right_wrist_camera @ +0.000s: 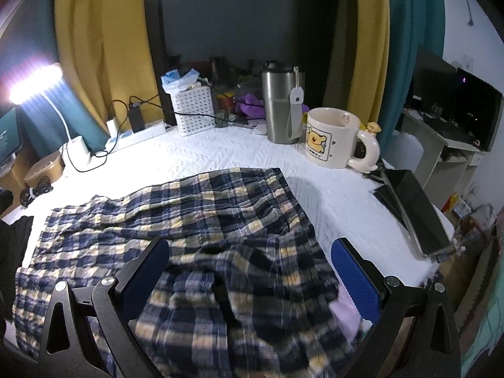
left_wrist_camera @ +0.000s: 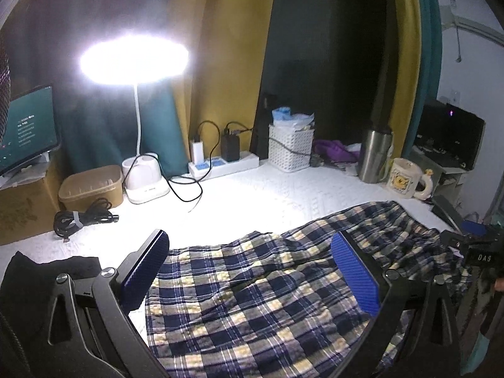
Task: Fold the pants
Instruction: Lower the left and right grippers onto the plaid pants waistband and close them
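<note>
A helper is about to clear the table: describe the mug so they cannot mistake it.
Start at the white-covered table and look to its far right corner, beyond the plaid pants. The mug stands there beside a taller steel tumbler. It alone is cream ceramic, with a yellow cartoon bear and a chunky white handle.

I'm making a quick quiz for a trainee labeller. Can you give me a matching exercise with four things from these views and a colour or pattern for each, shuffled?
Things:
1. pants
2. mug
3. basket
4. tumbler

Descriptions:
A. bare silver metal
B. cream with a yellow bear picture
C. navy, white and yellow plaid
D. white with small holes

Pairs: 1-C, 2-B, 3-D, 4-A
</note>
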